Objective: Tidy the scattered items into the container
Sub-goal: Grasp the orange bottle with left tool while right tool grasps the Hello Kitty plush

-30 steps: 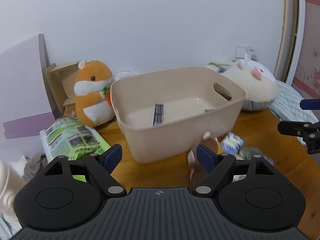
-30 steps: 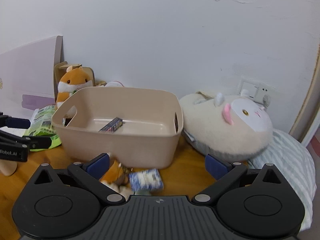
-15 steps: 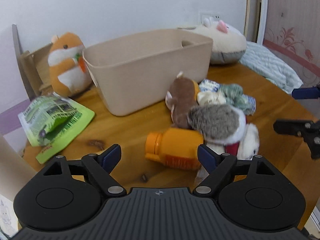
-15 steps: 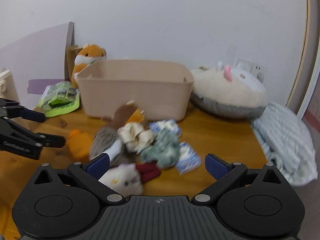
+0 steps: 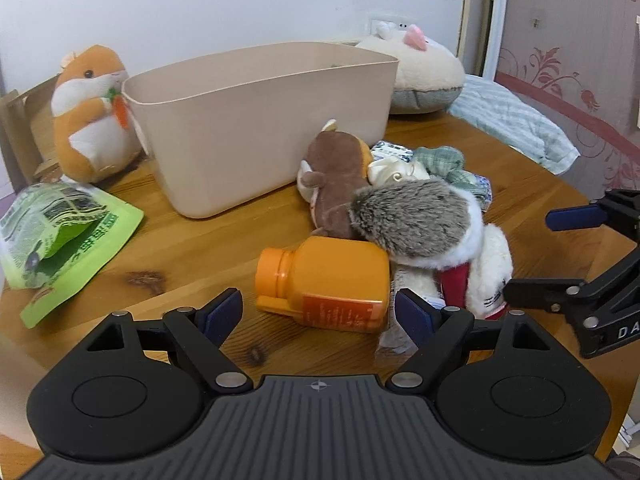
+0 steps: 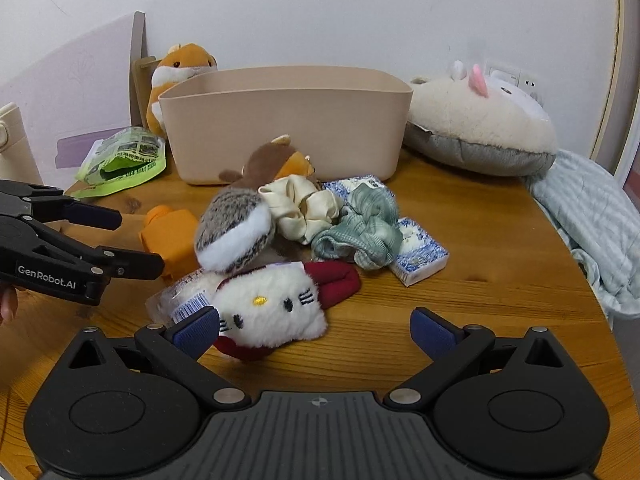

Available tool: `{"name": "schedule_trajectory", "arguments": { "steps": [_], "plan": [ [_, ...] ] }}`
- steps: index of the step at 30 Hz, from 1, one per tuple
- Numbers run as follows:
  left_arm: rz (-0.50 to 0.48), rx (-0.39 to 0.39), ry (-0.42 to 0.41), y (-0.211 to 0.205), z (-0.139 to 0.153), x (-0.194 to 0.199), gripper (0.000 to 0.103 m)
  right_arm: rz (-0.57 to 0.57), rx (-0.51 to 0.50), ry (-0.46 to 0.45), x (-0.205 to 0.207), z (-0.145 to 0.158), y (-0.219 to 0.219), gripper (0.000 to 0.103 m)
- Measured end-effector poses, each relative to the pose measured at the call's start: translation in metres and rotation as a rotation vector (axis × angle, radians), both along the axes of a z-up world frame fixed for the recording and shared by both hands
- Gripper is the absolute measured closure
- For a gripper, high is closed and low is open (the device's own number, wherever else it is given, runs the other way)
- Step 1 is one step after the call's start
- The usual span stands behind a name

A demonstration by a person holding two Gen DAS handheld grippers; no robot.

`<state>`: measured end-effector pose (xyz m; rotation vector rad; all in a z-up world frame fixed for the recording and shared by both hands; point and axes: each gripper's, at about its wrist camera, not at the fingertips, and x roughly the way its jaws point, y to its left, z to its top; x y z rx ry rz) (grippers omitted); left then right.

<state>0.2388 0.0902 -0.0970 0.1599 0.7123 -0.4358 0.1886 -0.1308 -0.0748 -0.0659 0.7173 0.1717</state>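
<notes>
A beige bin (image 5: pixel 260 120) (image 6: pixel 288 120) stands at the back of the wooden table. In front of it lies a pile: an orange bottle (image 5: pixel 328 284) (image 6: pixel 168 236) on its side, a brown plush (image 5: pixel 336 176), a grey-and-white plush (image 5: pixel 416 216) (image 6: pixel 236 236), a white cat plush (image 6: pixel 272 312), a cream scrunchie (image 6: pixel 300 208), a green scrunchie (image 6: pixel 360 228) and blue-patterned packets (image 6: pixel 420 256). My left gripper (image 5: pixel 318 312) is open, empty, its fingers either side of the bottle's near end. My right gripper (image 6: pixel 316 326) is open, empty, just before the cat plush.
An orange hamster plush (image 5: pixel 92 112) and a green snack bag (image 5: pixel 60 220) lie left of the bin. A large cream plush (image 6: pixel 480 120) and a striped cloth (image 6: pixel 592 216) lie right. The table edge runs along the right. Each gripper shows in the other's view.
Both grippers have pulled back and lowered from above the bin to the pile in front of it. The pile now fills the foreground. Both stay open.
</notes>
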Motion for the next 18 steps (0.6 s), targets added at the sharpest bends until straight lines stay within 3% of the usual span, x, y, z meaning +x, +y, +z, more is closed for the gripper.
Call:
{"name": "schedule_trajectory", "arguments": {
  "steps": [18],
  "plan": [
    [-0.029,-0.06,0.056,-0.003,-0.019,0.034,0.017,-0.041,0.04,0.06,0.028,-0.026,0.014,0.0]
  ]
}}
